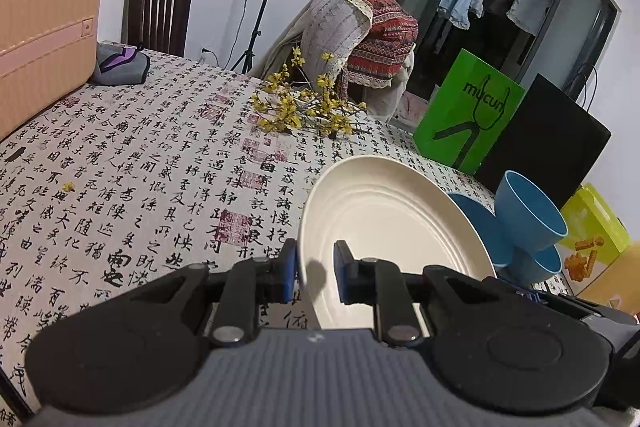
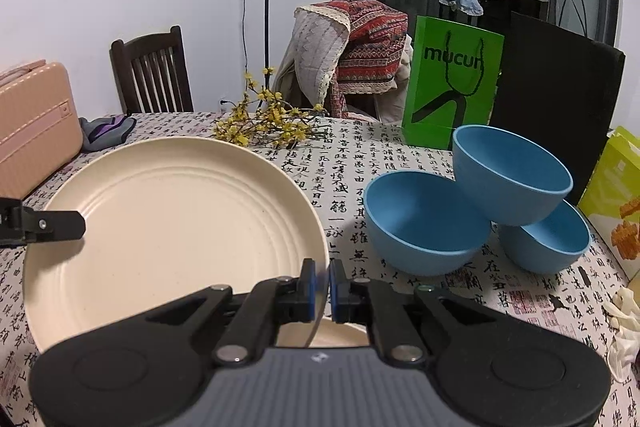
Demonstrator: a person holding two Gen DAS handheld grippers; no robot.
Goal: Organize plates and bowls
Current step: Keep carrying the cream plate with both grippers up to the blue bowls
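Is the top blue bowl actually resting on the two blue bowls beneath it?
Touching. In the right wrist view, the top blue bowl sits tilted, its underside resting on the rims of the left blue bowl and the right blue bowl, with no gap showing.

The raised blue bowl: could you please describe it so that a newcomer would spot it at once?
Find the green paper bag standing at the far side of the calligraphy tablecloth. In front of it sit three blue bowls. The one meant is tilted, propped on the rims of the other two, which rest on the cloth.
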